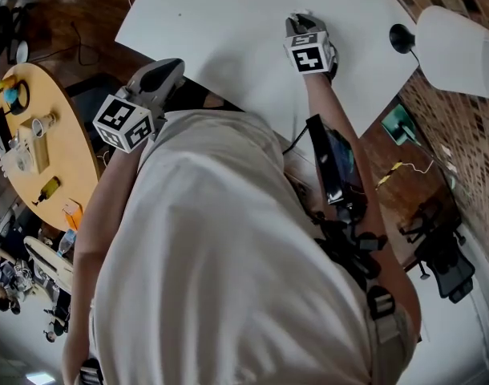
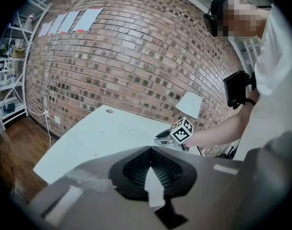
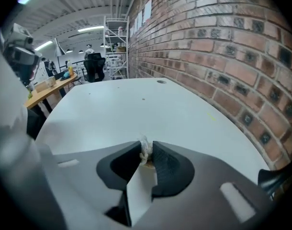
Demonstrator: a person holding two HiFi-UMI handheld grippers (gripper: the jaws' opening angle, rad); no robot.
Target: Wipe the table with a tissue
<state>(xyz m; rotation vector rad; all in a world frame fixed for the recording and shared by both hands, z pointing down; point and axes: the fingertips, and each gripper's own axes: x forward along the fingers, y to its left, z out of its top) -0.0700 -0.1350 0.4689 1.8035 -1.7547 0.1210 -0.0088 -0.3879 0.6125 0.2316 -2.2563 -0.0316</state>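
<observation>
Shirt (image 1: 228, 255) fills the near head view.

Left gripper (image 2: 150, 150): jaws pressed together, nothing between them; held back off the near edge of the table (image 3: 136, 109), idle.

Right gripper (image 3: 146, 145): jaws nearly together, pinching a small crumpled tissue (image 3: 145, 153). The wad pokes out just past the tips. The gripper is angled down at the tabletop, on the side nearer the lamp (image 1: 457, 50). Contact with the surface is likely, but I cannot confirm it.

Progress, as a judgement: the tissue is in hand and at the surface, so wiping is under way or just starting. No wiped streak shows. A few dark specks and a faint yellowish mark lie farther out, and most of the tabletop lies ahead.

Containers: none on the white table. A cup (image 1: 36, 125) stands on the side table (image 1: 68, 127), too small to tell its contents.
</observation>
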